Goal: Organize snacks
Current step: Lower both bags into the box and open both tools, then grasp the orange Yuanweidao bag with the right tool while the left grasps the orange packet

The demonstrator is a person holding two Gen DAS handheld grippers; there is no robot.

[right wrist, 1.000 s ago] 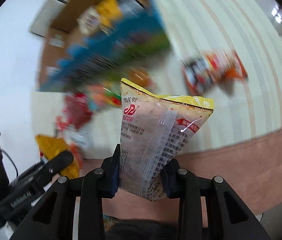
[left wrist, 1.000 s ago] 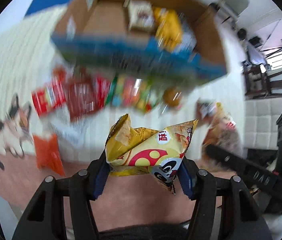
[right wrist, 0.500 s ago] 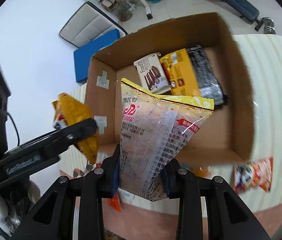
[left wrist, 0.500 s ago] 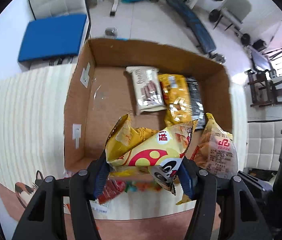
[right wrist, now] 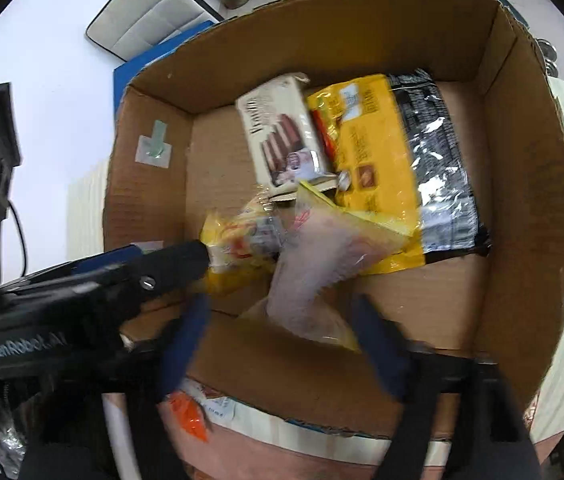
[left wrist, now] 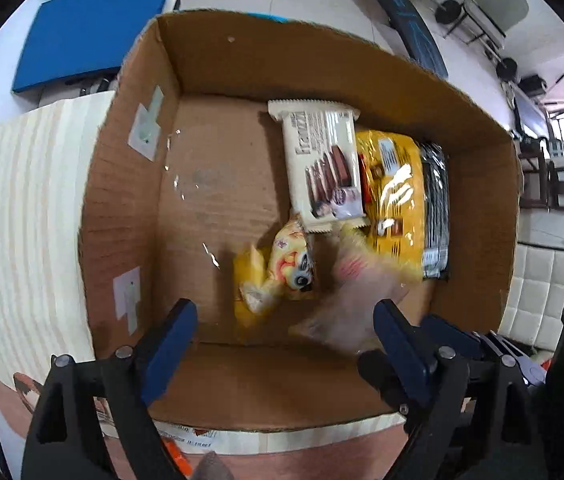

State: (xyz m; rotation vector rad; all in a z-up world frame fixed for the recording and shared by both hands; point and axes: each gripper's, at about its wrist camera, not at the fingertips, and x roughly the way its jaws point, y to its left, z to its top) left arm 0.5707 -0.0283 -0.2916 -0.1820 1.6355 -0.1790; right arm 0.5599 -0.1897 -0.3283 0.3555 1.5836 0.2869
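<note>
Both bags dropped from opening jaws into box (left wrist: 130,208); orientation blurred.

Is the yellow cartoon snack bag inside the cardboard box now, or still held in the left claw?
Inside. The yellow cartoon snack bag is within the cardboard box, blurred, clear of the left claw, whose jaws are opening with nothing between them.

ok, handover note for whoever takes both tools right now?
Left tool: jaws opening, nothing between them.
Right tool: jaws opening, its bag no longer pinched.
Yellow cartoon bag and clear-backed bag are blurred, dropping into the cardboard box, beside the white wafer pack, yellow bag and black pack.
Left: orange packet and possibly others outside the box.
</note>
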